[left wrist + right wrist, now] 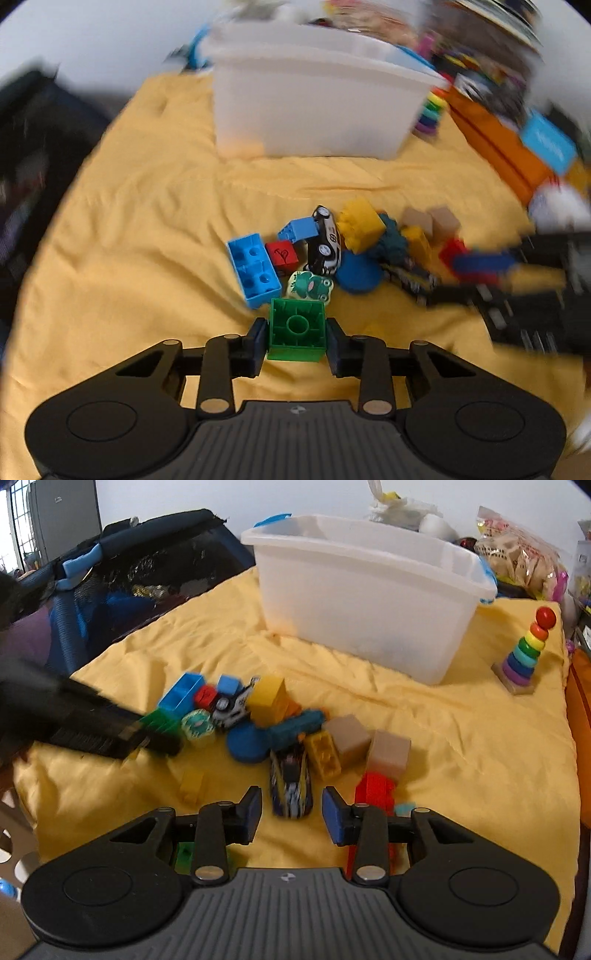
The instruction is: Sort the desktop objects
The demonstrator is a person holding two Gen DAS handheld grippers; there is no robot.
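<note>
A green brick (295,328) sits hollow side up between the pads of my left gripper (296,341), which is shut on it at the near edge of the toy pile. The right wrist view shows the same gripper (110,731) as a dark blur on the green brick (160,720). My right gripper (291,812) is open, and the tail of a dark striped toy car (291,782) lies between its fingertips without touching them. A blue brick (253,269), a red cube (281,253), a frog piece (310,286) and a black-and-white car (325,240) lie beyond.
A white plastic bin (369,609) stands at the back of the yellow cloth (461,738). A ring-stacking toy (524,653) is at the far right, and a dark mesh-walled pen (129,576) at the left. Red bricks (373,790) and tan blocks (388,753) lie beside my right fingers.
</note>
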